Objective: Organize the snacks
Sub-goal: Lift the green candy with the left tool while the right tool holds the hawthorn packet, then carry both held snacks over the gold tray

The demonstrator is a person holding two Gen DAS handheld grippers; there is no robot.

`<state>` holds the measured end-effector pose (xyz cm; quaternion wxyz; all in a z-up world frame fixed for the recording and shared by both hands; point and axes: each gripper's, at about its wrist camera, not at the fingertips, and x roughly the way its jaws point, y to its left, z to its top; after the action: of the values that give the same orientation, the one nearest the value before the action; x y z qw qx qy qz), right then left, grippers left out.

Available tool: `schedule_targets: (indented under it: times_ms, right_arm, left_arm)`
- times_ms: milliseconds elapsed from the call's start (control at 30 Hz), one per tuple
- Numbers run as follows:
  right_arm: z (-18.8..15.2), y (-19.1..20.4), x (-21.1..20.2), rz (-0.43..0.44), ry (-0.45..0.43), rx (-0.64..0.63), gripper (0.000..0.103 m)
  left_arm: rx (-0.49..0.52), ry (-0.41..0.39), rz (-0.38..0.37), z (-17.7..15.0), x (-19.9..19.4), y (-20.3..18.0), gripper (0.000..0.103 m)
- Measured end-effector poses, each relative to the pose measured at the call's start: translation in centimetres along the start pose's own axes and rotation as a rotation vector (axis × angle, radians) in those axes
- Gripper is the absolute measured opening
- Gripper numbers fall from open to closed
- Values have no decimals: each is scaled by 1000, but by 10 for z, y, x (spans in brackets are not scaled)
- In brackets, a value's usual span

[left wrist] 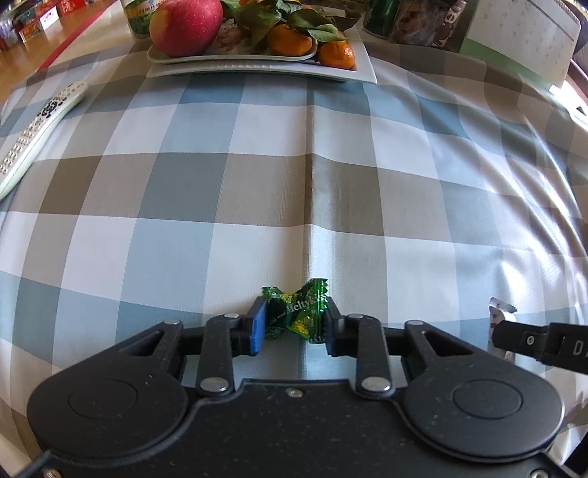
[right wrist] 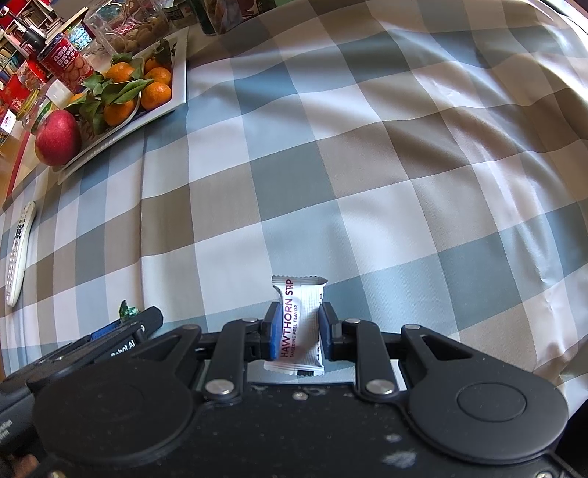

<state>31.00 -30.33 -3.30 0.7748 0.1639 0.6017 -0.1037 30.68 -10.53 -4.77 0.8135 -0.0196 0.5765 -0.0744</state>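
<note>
My left gripper is shut on a green Meltykiss candy, held just above the checked tablecloth. My right gripper is shut on a white Hawthorn Strip packet, held upright between the blue pads. In the left wrist view the white packet and the right gripper's finger show at the right edge. In the right wrist view the green candy's tip and the left gripper's body show at lower left. The two grippers are side by side near the table's front.
A white tray with a red apple and leafy tangerines stands at the far side. A white remote lies at the left. Jars, cans and snack boxes stand behind the tray. A calendar is at far right.
</note>
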Motion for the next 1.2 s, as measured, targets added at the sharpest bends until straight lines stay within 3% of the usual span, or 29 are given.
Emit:
schedule_targets:
  times_ms: [67,200,833,1200]
  right_arm:
    - [0,0,0,0,-1,0,23]
    - [0,0,-1,-1,-6,-3,23]
    - [-1,0,-19,28,-52,0,23]
    - [-36,-2,-85,148,-304,-50,22]
  left_arm:
    - [5,-2,-2,0,-2,-1,27]
    - [23,-20,20,0,-6,-2,23]
    - [-38,-92,-27,3,-56,13,21]
    - [12,-201,2,-46,-123,14,21]
